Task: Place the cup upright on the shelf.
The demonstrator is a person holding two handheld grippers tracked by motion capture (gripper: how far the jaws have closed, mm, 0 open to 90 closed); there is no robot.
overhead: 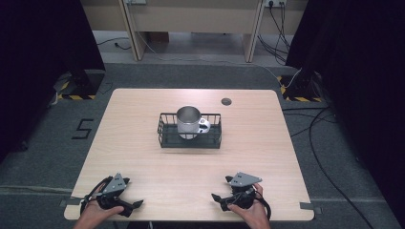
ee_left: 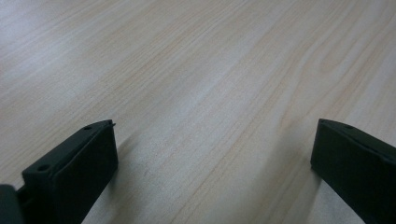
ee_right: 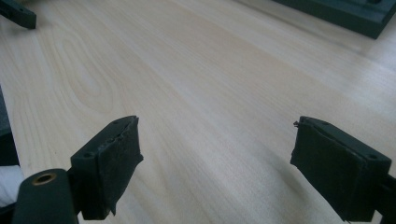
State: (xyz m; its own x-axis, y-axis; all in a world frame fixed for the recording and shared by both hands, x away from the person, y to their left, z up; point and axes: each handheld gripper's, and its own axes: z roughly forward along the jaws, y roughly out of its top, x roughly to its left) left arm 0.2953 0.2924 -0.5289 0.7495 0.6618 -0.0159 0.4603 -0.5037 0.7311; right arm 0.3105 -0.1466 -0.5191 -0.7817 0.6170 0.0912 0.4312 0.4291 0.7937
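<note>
While both grippers (overhead: 125, 204) (overhead: 223, 199) rest spread and empty, well short of the basket (overhead: 165, 128), its steel mug (overhead: 188, 121) looks rigid and slippery; grasp the handle.

the high view looks forward and down from above the person's side, taking in the whole wooden table (overhead: 143, 157), the wire basket (overhead: 189, 136) at its middle and the floor beyond. the left gripper view sits low and close over the tabletop (ee_left: 196, 84), facing along its own spread jaws across bare wood. the right gripper view rides just as low, and shares with the high view the basket's base (ee_right: 345, 11) at its top right.
</note>
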